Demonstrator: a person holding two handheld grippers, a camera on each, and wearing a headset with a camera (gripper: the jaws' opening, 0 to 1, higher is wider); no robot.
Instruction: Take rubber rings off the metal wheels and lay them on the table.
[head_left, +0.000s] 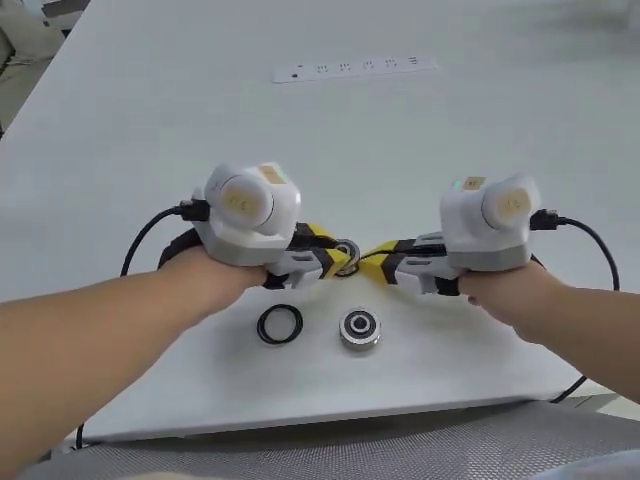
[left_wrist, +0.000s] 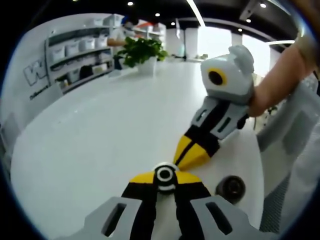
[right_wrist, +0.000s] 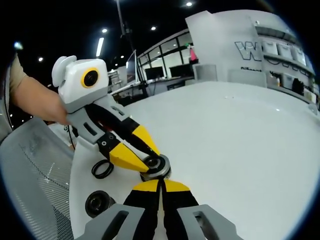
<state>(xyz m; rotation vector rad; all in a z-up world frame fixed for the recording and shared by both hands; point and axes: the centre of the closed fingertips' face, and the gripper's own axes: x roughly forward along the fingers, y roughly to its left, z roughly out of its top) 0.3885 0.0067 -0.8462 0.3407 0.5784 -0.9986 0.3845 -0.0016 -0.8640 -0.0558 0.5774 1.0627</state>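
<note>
My left gripper (head_left: 338, 259) holds a small metal wheel (head_left: 347, 250) just above the white table (head_left: 400, 150), jaws shut on it; the left gripper view has the wheel (left_wrist: 165, 174) face-on between its yellow tips. My right gripper (head_left: 370, 256) points at it from the right, jaws together, and its tips (right_wrist: 160, 183) pinch the black rubber ring at the wheel's rim (right_wrist: 156, 171). A loose rubber ring (head_left: 279, 324) lies flat on the table below the grippers. Beside it stands a second wheel (head_left: 360, 328) with its ring on.
A white power strip (head_left: 355, 69) lies far back on the table. The table's front edge runs just below the loose ring and wheel, with a grey mesh chair (head_left: 400, 450) under it. Black cables trail from both grippers.
</note>
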